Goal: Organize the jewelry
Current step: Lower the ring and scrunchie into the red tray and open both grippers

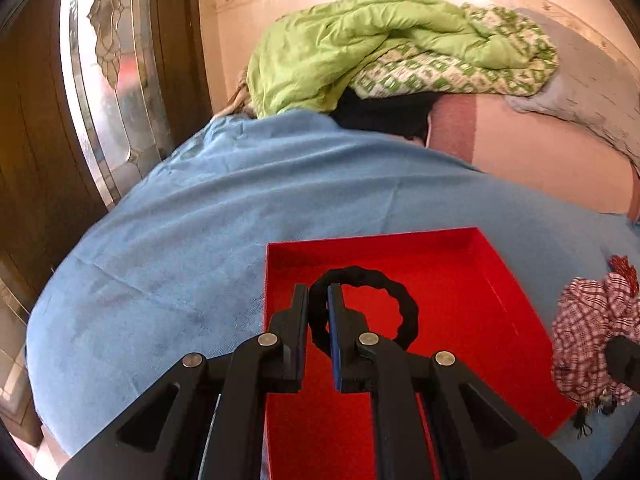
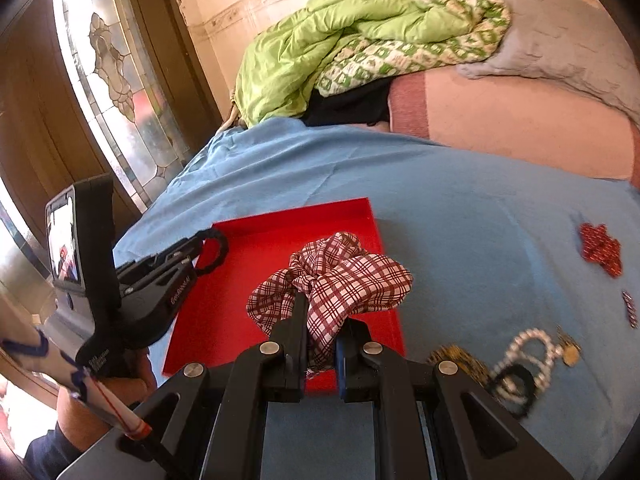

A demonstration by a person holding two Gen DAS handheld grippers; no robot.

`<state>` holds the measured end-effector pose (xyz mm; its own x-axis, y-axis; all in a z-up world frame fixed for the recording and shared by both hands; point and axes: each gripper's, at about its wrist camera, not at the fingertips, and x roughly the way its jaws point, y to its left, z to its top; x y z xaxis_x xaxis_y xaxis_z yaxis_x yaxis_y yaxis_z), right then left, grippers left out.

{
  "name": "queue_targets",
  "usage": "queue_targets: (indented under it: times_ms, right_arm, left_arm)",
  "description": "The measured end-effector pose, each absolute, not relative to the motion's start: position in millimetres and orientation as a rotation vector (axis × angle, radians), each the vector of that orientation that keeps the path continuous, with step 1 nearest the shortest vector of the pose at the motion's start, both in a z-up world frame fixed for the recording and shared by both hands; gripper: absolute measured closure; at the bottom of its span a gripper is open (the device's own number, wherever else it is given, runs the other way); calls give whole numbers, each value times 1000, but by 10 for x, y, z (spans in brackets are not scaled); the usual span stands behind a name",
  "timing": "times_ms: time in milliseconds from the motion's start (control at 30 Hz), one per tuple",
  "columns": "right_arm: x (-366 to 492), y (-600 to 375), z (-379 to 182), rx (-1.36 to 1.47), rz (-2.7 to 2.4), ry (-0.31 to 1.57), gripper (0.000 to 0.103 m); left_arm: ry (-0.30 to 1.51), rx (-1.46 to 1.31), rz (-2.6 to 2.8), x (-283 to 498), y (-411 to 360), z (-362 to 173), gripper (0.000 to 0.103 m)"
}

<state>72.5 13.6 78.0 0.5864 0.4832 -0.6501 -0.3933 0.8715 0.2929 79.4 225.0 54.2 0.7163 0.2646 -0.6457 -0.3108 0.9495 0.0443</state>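
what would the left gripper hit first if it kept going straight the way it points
Probably the floor of the red tray: the left gripper, shut on a black ring, points down into it. Depth is hard to judge.

Left wrist view: mounted behind the left gripper (image 1: 318,292), looking forward and steeply down along its fingers, close above the red tray (image 1: 516,280) on the blue bed cover (image 1: 180,240).

Right wrist view: mounted behind the right gripper (image 2: 322,320), same downward slant, set to the tray's right and slightly farther back; the left gripper appears at its left edge.

Shared field: the tray, the blue cover, green quilt (image 1: 340,48) against the far wall, stained-glass door (image 1: 108,80) at left.
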Motion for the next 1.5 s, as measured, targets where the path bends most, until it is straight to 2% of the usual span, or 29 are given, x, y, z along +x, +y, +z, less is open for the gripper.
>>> queue_targets:
  times_ms: [633, 1200, 1233, 1300, 1367, 1400, 1433, 1500]
  right_arm:
    - [1878, 770, 399, 127, 489, 948, 91]
    - [2099, 805, 102, 149, 466, 1039, 89]
    - [2105, 800, 93, 155, 470, 1047, 88]
    - [2111, 791, 93, 160, 473, 1053, 86]
    - [2106, 774, 100, 156, 471, 1054, 79]
    - [2103, 767, 101, 161, 474, 1059, 72]
    - [2099, 753, 109, 169, 478, 1061, 67]
    - [2073, 731, 136, 172, 479, 1051, 67]
  left_arm:
    - [819, -149, 313, 1350, 2503, 327, 94]
    - [865, -194, 310, 1399, 2573, 213, 92]
    - [867, -196, 309, 1401, 2575, 209, 91]
    - [870, -201, 307, 1409, 2573, 202, 80]
    - [870, -194, 310, 1408, 2557, 200, 69]
    - [868, -191, 307, 1409, 2544, 204, 66]
    - [866, -188, 307, 1409, 2537, 208, 66]
    - [862, -188, 307, 1406, 2530, 221, 66]
